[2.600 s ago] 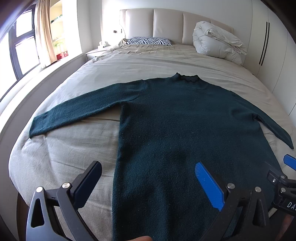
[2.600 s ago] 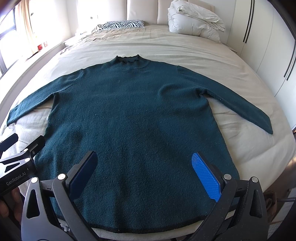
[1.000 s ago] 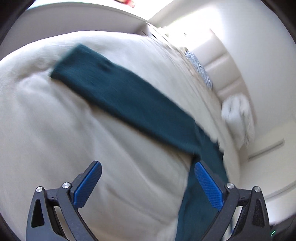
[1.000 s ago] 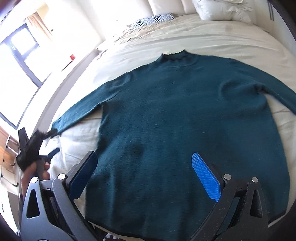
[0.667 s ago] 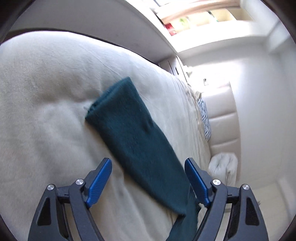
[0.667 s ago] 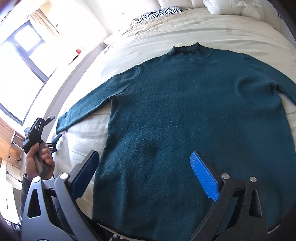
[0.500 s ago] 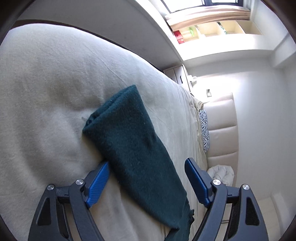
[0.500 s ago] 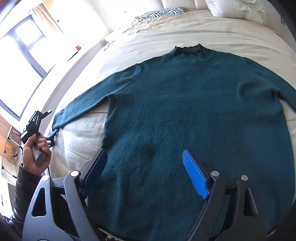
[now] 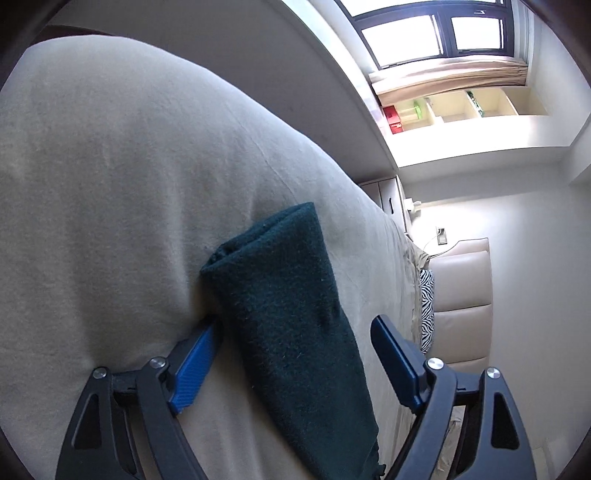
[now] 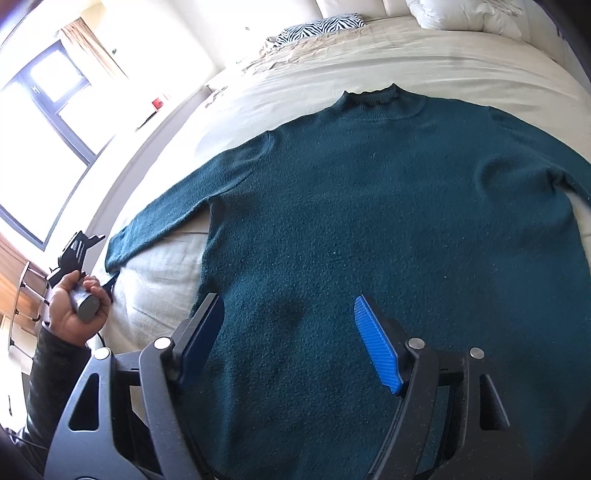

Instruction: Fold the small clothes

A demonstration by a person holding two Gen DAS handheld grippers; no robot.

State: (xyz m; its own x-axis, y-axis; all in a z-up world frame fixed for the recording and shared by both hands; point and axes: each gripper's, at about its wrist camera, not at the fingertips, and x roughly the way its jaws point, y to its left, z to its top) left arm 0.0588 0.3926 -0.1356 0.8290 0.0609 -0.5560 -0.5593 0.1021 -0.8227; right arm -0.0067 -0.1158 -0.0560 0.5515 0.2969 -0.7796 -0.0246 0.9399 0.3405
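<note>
A dark teal sweater [image 10: 388, 221] lies flat, front up, on the beige bed [image 10: 424, 62]. Its left sleeve [image 9: 288, 314] runs toward the bed's left edge. My left gripper [image 9: 295, 332] is open and straddles this sleeve near the cuff: one blue finger [image 9: 195, 365] is tucked under the sleeve's edge against the sheet, the other finger [image 9: 399, 362] stands free above it. In the right wrist view the left gripper [image 10: 107, 280] is at the cuff, held by a hand. My right gripper [image 10: 288, 332] is open and empty, hovering over the sweater's lower body.
A zebra-print pillow [image 10: 321, 26] and a white duvet [image 10: 461, 14] lie at the head of the bed. A window [image 9: 436, 33] and a low ledge [image 10: 155, 122] run along the bed's left side. The padded headboard [image 9: 461, 295] is beyond.
My left gripper has swung from the sweater's hem to the left sleeve cuff and slid one finger under it. My right gripper has shifted left over the body.
</note>
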